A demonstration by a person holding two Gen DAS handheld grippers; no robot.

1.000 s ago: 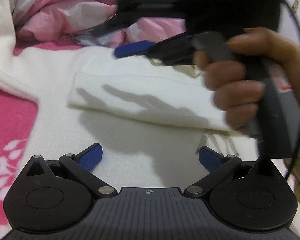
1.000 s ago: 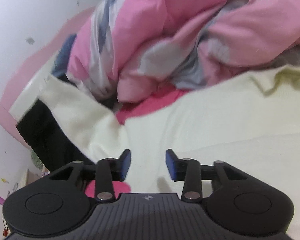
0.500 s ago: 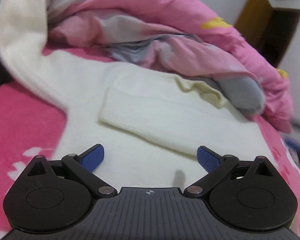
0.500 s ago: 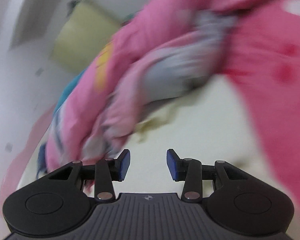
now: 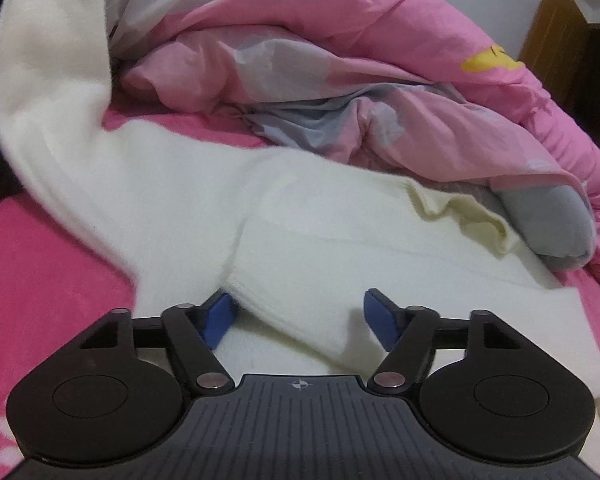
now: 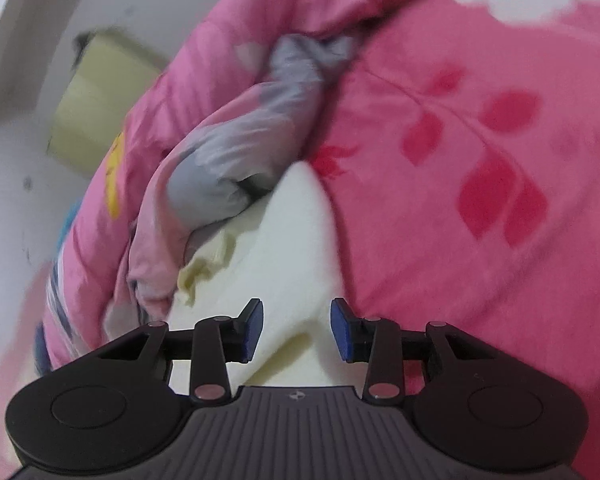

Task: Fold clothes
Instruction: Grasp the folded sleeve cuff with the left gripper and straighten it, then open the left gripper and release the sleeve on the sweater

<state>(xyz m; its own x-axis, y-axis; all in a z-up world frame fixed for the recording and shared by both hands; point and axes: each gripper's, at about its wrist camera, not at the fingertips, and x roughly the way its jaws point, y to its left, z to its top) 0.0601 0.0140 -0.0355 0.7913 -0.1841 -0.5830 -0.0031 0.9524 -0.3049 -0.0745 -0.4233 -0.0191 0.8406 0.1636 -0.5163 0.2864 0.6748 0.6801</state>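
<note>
Left wrist, claw [image 5: 298, 316] agape, sleeve [image 5: 300, 280] lying crosswise

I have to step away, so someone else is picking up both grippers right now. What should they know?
Left gripper: open, holding nothing, its fingers either side of the folded sleeve cuff of the white sweater.
Right gripper: open, empty, over the sweater's corner beside the pink quilt.
Sweater lies on the pink floral sheet; the quilt is bunched along its far edge.
Done: one sleeve folded across the body.
Left: the other sleeve, which runs up at left, then folding the body.
</note>
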